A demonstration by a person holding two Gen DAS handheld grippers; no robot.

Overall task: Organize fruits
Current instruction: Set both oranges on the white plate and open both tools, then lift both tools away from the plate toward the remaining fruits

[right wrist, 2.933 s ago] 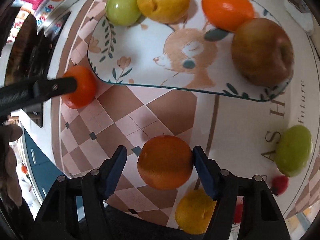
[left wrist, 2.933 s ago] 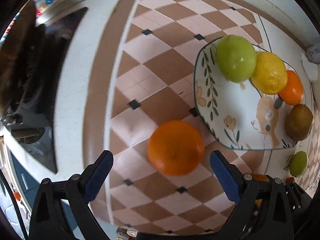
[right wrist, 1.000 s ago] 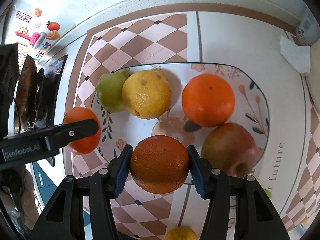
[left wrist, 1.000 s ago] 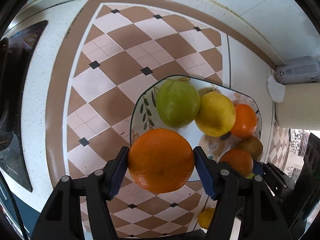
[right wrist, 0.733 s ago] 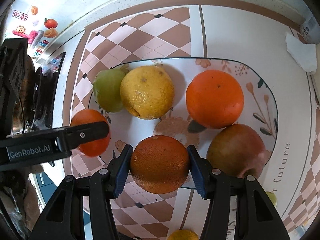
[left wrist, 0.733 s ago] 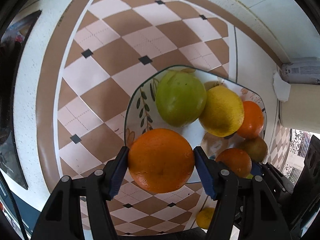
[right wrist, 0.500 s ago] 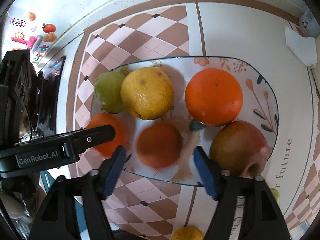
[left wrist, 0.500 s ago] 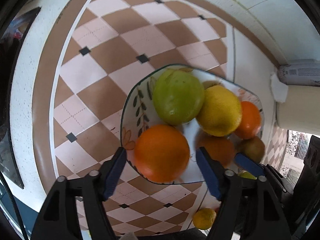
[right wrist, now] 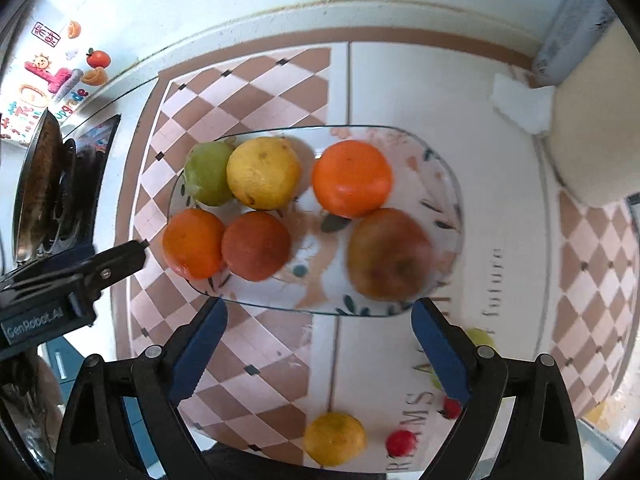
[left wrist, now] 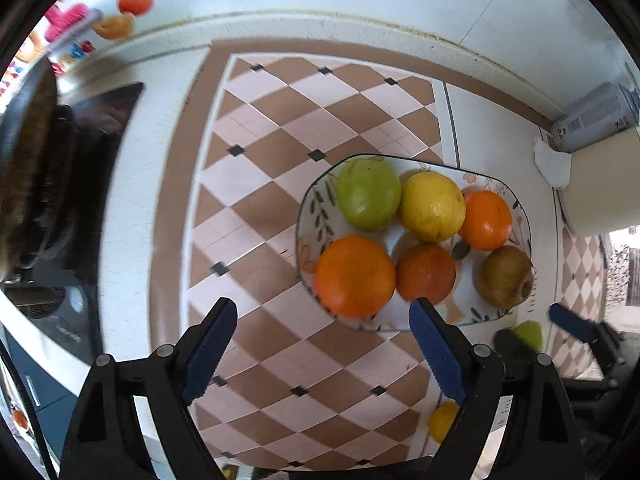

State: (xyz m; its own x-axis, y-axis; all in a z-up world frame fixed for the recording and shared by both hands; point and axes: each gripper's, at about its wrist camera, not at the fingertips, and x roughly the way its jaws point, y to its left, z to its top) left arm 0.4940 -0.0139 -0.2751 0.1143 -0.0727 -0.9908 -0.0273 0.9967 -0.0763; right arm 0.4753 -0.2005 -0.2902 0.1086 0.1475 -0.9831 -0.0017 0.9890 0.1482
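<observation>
Fruits fill the plate point(right wrist: 448, 184) just ahead of both sets of jaws: a green apple point(right wrist: 208, 180), a lemon point(right wrist: 264, 172), three oranges, the nearest the bright orange point(left wrist: 354, 276) and the darker orange point(right wrist: 256, 246), and a brownish pear point(right wrist: 390, 252). Six aboard, skins smooth and round, packed touching in two rows. The left gripper point(left wrist: 324, 348) hangs with jaws spread wide and empty, the bright orange just beyond its tips. The right gripper point(right wrist: 318, 342) is likewise agape, holding nothing. Stragglers lie on the table point(right wrist: 400, 92) below the right jaws: a small yellow citrus point(right wrist: 334, 438), a red berry point(right wrist: 402, 442), a green fruit point(right wrist: 480, 338) partly hidden. Best play, I'd judge: drop low over the citrus, centre it between the pads, squeeze gently so it can't roll.
</observation>
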